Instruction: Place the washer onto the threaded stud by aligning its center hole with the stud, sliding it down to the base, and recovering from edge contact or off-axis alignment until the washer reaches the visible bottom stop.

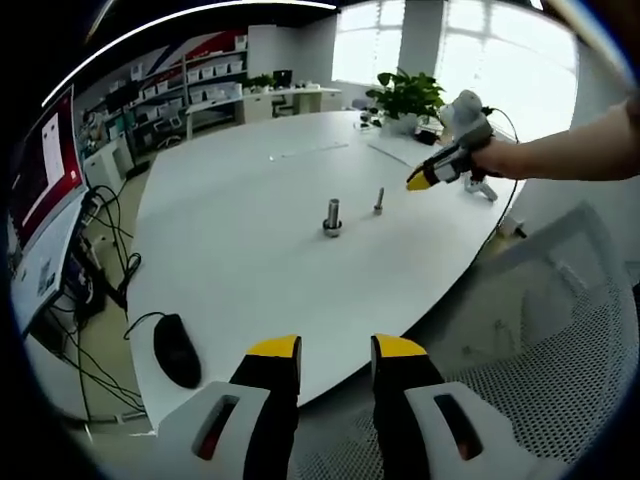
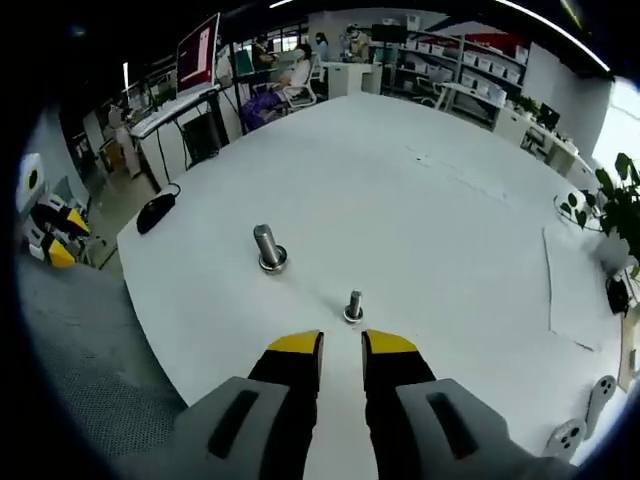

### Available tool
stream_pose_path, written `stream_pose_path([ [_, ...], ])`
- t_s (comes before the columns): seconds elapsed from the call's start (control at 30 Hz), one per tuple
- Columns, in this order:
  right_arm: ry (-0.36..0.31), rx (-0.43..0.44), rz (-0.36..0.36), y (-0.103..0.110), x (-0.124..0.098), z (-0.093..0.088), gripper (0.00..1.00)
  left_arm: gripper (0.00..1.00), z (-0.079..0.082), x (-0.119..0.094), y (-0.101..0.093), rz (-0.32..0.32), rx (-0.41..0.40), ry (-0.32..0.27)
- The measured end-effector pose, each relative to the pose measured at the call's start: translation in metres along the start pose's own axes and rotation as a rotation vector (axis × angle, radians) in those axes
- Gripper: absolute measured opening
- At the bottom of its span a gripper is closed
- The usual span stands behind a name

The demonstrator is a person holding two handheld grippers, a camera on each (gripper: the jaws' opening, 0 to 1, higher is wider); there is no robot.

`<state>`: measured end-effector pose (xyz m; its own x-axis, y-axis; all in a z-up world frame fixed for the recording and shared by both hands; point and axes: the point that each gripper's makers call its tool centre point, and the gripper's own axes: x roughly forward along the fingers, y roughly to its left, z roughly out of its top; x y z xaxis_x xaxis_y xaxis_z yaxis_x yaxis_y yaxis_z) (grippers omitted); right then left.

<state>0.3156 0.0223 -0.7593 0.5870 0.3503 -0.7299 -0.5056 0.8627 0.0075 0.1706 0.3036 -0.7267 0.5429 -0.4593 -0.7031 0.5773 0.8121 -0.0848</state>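
In the left gripper view we log a black mouse [image 1: 177,349] at the white table's [image 1: 230,230] near edge, then the larger threaded stud [image 1: 332,217], a smaller stud [image 1: 379,201], and the right gripper [image 1: 418,180] held in a hand [image 1: 497,157] over the table. The left gripper [image 1: 335,352] hangs open off the table edge. In the right gripper view the right gripper [image 2: 342,346] stands parted, empty, just short of the smaller stud. We cannot make out a separate washer.
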Motion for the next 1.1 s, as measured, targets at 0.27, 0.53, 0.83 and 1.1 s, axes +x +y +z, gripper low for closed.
stream_pose_path([
  [0.27,-0.059,0.024,-0.001,0.013,-0.036,0.003,0.19,0.26,0.005,-0.001,-0.005,-0.013,-0.004,-0.024],
  [0.53,-0.099,0.053,0.018,0.032,-0.065,-0.007,0.21,0.27,0.007,-0.002,-0.003,-0.010,-0.013,-0.039],
  [0.83,-0.122,0.025,0.014,0.044,-0.089,-0.010,0.22,0.28,0.010,-0.003,-0.004,-0.010,-0.010,-0.056],
  [1.1,-0.117,0.014,0.031,0.057,-0.101,-0.020,0.26,0.27,0.014,-0.005,-0.007,-0.017,-0.001,-0.076],
])
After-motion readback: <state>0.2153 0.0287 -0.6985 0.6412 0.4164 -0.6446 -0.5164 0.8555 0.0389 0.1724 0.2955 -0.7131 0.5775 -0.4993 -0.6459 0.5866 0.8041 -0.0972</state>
